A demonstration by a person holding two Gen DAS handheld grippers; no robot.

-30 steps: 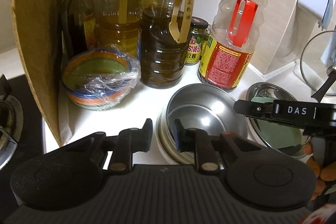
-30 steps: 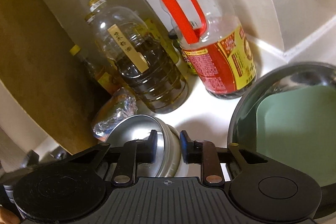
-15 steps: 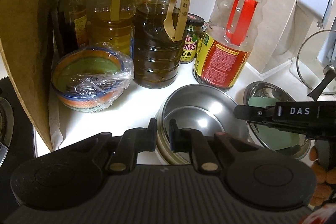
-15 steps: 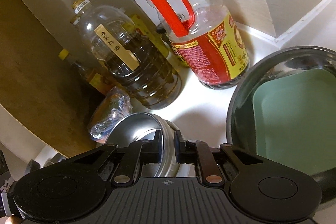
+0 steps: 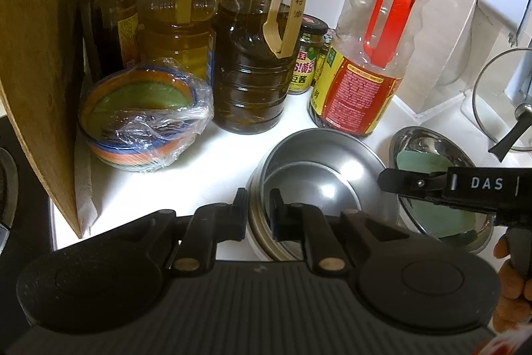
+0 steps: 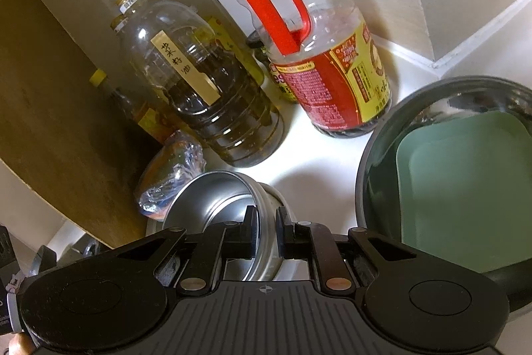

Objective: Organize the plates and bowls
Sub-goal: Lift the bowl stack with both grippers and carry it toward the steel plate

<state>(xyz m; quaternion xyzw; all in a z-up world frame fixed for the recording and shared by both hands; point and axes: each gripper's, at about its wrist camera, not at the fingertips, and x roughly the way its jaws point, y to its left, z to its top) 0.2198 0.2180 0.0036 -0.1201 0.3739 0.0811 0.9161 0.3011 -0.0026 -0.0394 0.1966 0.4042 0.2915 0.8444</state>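
Note:
A stack of nested bowls (image 5: 332,168) with a silver metal bowl on top stands on the white counter. My left gripper (image 5: 257,210) has the stack's near-left rim between its fingers; its jaws are opening slightly, the pads still on the rim. My right gripper (image 6: 266,222) is shut on the top metal bowl's (image 6: 212,198) rim, which looks tilted; it shows side-on from the left wrist. To the right a steel bowl (image 6: 365,155) holds a green plate (image 6: 465,188). A colourful bowl (image 5: 139,128) wrapped in plastic film sits at the left.
Oil bottles (image 5: 252,72) and a red-handled bottle (image 5: 362,88) crowd the back of the counter, with jars behind. A wooden board (image 5: 36,55) stands upright at the left, beside a stove (image 5: 6,188). A glass lid (image 5: 498,95) leans at the far right. A hand (image 5: 512,281) holds the right gripper.
Both pairs of jaws have narrowed onto the bowl rims; the left then eased a little wider. The right wrist view has tilted slightly. The bowls stay in place.

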